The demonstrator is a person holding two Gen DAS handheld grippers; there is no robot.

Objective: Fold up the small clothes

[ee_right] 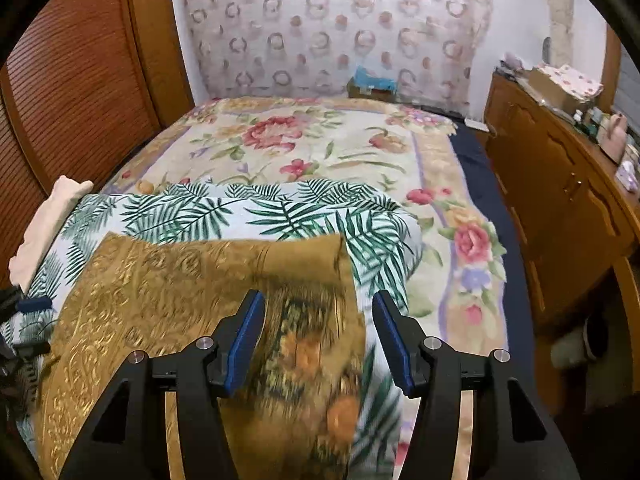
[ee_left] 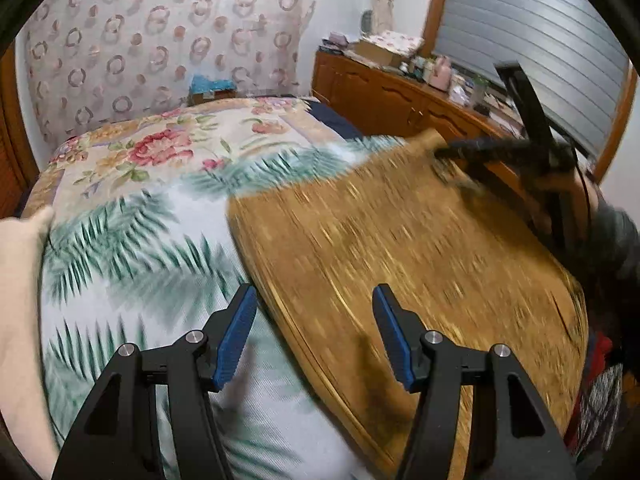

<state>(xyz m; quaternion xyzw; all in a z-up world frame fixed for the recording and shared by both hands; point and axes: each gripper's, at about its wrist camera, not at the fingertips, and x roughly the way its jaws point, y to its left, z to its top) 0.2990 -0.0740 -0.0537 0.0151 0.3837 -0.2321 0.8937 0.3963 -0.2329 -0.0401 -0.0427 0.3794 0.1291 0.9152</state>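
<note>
Your left gripper (ee_left: 314,330) and right gripper (ee_right: 318,334) both gape wide, holding nothing, above the gold patterned cloth (ee_right: 168,292) on the palm-leaf print sheet (ee_right: 224,212).

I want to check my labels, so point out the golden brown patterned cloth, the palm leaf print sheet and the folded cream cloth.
golden brown patterned cloth (ee_right: 168,280), right wrist view, flat middle.
palm leaf print sheet (ee_right: 240,212), right wrist view, far part.
folded cream cloth (ee_right: 48,220), right wrist view, top surface.
</note>
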